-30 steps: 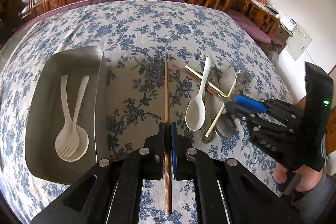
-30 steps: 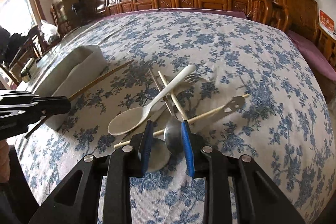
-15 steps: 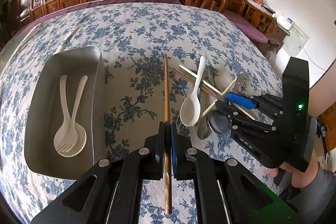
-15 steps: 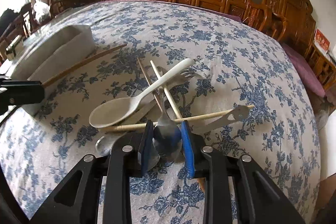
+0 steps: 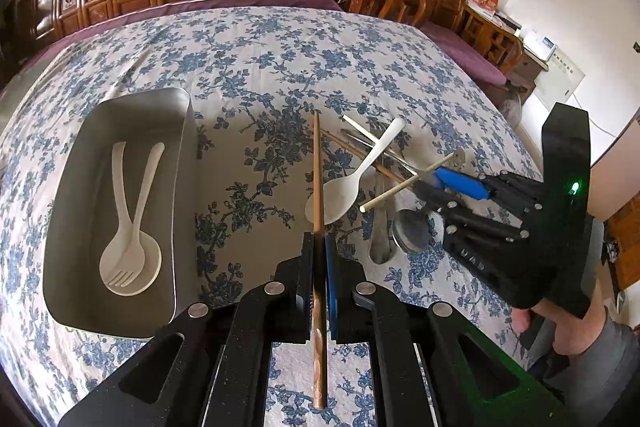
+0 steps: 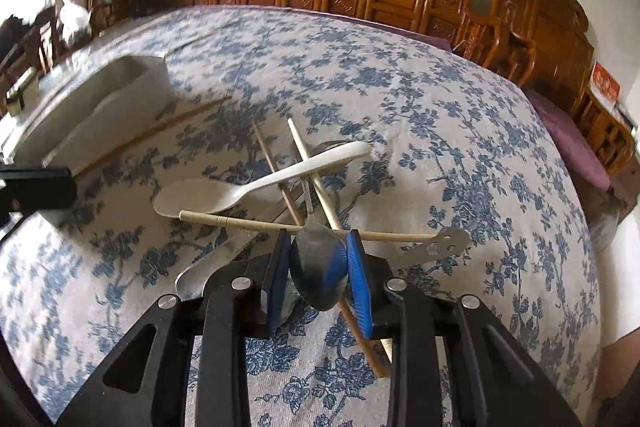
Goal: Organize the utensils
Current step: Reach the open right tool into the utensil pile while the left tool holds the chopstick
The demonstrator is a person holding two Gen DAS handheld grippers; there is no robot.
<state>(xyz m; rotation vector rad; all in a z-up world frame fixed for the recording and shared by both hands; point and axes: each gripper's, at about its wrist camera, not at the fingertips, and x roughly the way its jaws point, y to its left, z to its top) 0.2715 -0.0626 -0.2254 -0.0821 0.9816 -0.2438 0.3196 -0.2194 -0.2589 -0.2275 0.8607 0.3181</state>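
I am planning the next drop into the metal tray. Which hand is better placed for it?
Probably left. The left gripper is shut on the brown chopstick beside the metal tray. The right gripper is farther away.

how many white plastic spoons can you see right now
2. One white spoon lies in the metal tray under a white fork; the other lies on the utensil pile on the tablecloth. More may be hidden.

Left hand-held gripper [image 5: 320, 259] angled downward, jaws clamped on a brown chopstick [image 5: 318, 187], right hand-held gripper [image 6: 318, 267] angled downward, jaws gripping a metal spoon's bowl [image 6: 316, 271]
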